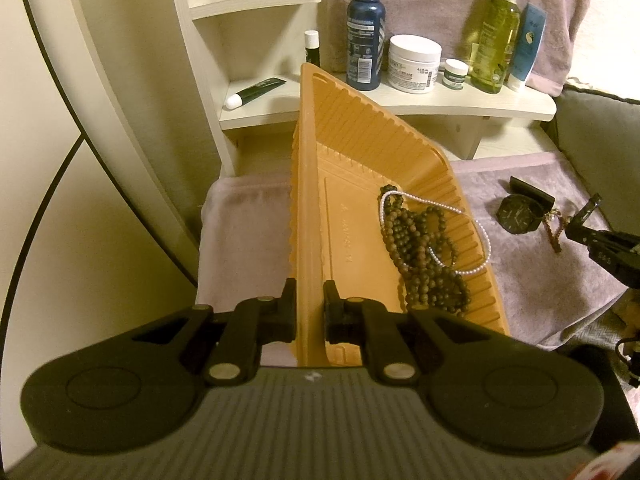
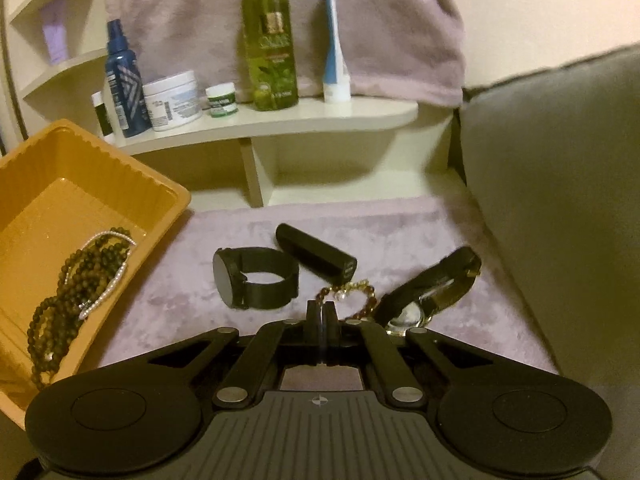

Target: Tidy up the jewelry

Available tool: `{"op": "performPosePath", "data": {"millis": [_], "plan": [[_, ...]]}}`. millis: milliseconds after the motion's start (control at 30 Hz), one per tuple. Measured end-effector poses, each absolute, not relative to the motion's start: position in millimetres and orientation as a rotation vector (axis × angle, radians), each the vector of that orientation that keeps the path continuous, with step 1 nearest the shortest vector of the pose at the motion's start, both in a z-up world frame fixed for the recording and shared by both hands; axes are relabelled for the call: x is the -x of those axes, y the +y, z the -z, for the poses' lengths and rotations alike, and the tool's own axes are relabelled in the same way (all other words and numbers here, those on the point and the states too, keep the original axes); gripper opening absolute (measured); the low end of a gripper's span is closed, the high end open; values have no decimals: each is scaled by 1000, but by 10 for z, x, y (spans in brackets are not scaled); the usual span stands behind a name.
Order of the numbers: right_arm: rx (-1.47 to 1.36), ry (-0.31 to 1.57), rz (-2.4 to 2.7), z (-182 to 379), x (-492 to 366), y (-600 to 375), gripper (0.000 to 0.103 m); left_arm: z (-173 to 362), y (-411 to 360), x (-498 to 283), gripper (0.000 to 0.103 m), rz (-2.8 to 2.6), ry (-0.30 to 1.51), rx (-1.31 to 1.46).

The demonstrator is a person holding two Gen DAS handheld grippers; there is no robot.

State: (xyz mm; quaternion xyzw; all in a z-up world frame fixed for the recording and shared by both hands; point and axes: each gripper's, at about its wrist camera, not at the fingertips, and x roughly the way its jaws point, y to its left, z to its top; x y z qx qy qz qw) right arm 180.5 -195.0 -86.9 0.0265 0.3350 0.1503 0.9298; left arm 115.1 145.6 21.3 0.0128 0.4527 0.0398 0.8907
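Orange tray [image 1: 352, 168], tilted, was pinched by my left hand-held gripper [image 1: 310, 312]; beads [image 1: 424, 248] could spill. Right hand-held gripper [image 2: 320, 316], jaws together, held a bracelet [image 2: 352, 292] at twelve o'clock.

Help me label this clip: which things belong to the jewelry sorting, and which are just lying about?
Job: orange tray, dark bead strands, pearl string, black watch, amber bead bracelet, gold-cased watch.

Lying about: black cylinder, green bottle, blue spray bottle, white jar.

Orange ribbed tray [image 1: 360, 152]; brown beads [image 1: 424, 248]; white pearls [image 1: 482, 236]; black watch [image 2: 248, 278]; mauve towel [image 2: 360, 224].
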Motion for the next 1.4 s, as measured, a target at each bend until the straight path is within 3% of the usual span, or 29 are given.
{"op": "performPosePath", "data": {"millis": [333, 400, 467, 600, 900, 1100, 1133, 1233, 1300, 1400], "plan": [[-39, 714, -326, 1043, -1913, -1826, 4, -217, 1445, -1154, 10, -84, 942, -24], [-28, 707, -315, 1052, -1934, -1810, 11, -215, 1452, -1153, 10, -85, 943, -20], [-29, 707, -308, 1054, -1968, -1803, 34, -208, 1462, -1149, 10, -85, 944, -17], [-26, 719, -306, 1078, -2027, -1784, 39, -202, 1465, -1150, 10, -85, 944, -18], [45, 701, -316, 1120, -2011, -1704, 37, -202, 1469, -1150, 10, -85, 944, -17], [-6, 715, -306, 1098, -1949, -1780, 20, -193, 1478, -1164, 10, -85, 943, -18], [-10, 717, -307, 1094, -1935, -1790, 12, -191, 1480, -1165, 10, -85, 943, -17], [-27, 716, -315, 1082, -1904, -1832, 10, -191, 1479, -1168, 10, -84, 943, -18], [-48, 700, -313, 1046, -1877, -1871, 0, -193, 1479, -1166, 10, -84, 943, -17], [-38, 676, -314, 965, -1838, -1888, 0, -192, 1480, -1167, 10, -85, 943, -18]]}}
